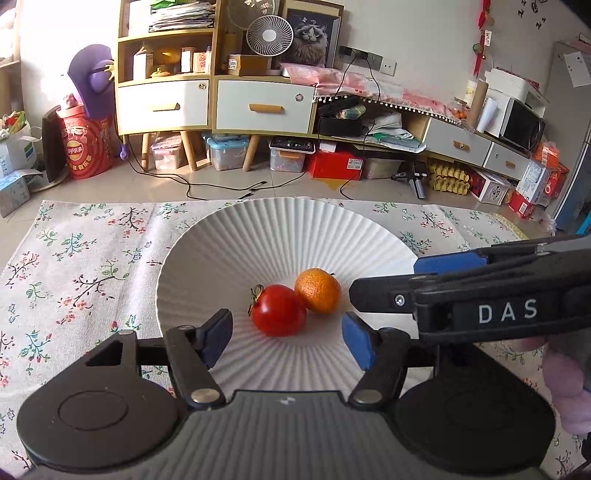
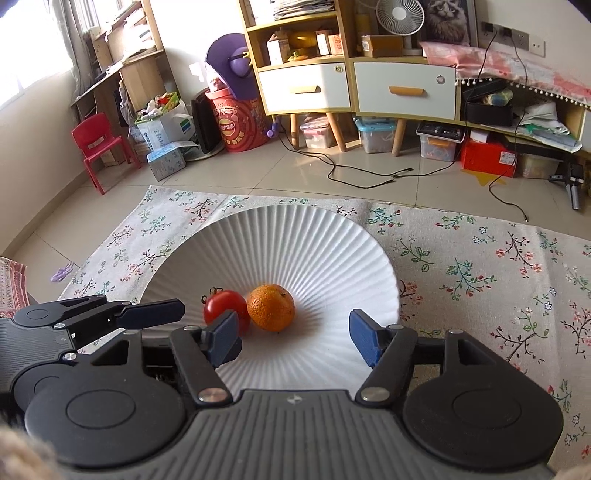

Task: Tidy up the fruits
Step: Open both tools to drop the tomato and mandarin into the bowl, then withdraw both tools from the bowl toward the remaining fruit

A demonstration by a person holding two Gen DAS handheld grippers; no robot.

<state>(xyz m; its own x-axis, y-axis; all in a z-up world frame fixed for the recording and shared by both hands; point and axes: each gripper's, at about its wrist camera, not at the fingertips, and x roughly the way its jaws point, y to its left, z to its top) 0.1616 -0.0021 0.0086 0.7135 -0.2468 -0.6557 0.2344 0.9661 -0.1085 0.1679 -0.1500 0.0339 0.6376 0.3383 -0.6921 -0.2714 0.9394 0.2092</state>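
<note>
Left wrist view puts the tomato (image 1: 279, 310) just ahead of your spread jaws, between the two blue pads and a little toward the left one, with the mandarin (image 1: 317, 290) touching it on the far right side. Both sit near the middle of the white ribbed plate (image 1: 207, 251), whose pleats fan outward to a wavy rim. Your left gripper (image 1: 288, 338) is wide open and holds nothing. Your right gripper (image 1: 384, 291) reaches in from the right, beside your right pad, with "DAS" in white letters on its black body.

In the right wrist view, your right gripper (image 2: 295, 334) is also wide open and empty; the mandarin (image 2: 270, 307) lies just beyond the gap, nearer the left pad, which partly covers the tomato (image 2: 223, 308). The left gripper (image 2: 153, 312) comes in from the left, its jaws seen side-on.

The plate (image 2: 314, 243) rests on a pale cloth with a floral print (image 2: 480, 266), and beyond the cloth is a glossy tiled floor (image 2: 258, 173). Past it stand a wooden shelf unit with white drawers (image 2: 404, 90), a white fan (image 2: 399, 16), a cat picture (image 1: 312, 35), a red bucket (image 2: 238, 123) and a red plastic chair (image 2: 98, 144).
</note>
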